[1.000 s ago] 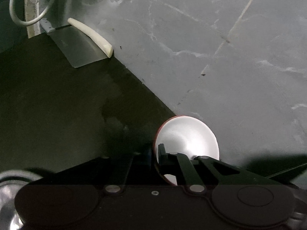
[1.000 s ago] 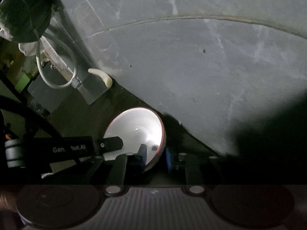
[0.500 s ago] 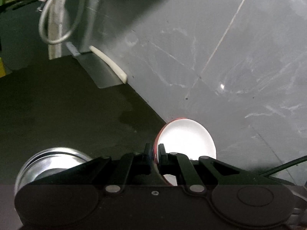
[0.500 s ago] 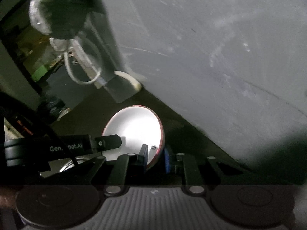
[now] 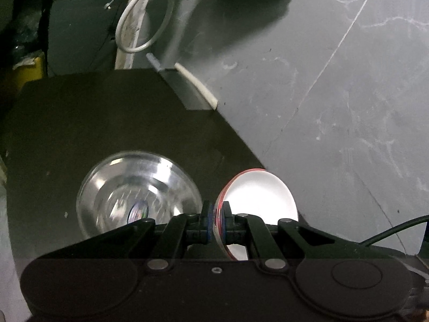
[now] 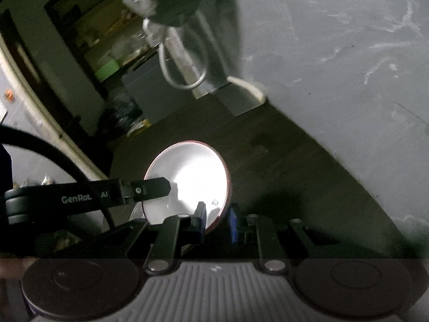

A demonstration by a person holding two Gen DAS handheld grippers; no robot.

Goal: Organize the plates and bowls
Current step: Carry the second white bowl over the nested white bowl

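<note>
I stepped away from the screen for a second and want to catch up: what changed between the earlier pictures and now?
Both grippers lifted the red-rimmed white plate and drew it back from the wall. In the left wrist view, the steel bowl on the dark table slid from the bottom corner into full sight. Unchanged: the left gripper and right gripper grip the plate's rim on opposite sides; nothing was let go.

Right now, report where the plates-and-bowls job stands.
Done: nothing visibly sorted; no stack or rack is in view. In hand: the left gripper and the right gripper each clamp the rim of a red-rimmed white bowl, held off the dark table; whether it is one bowl or two I cannot tell. Left: set it down, then deal with the glass bowl on the table.
</note>
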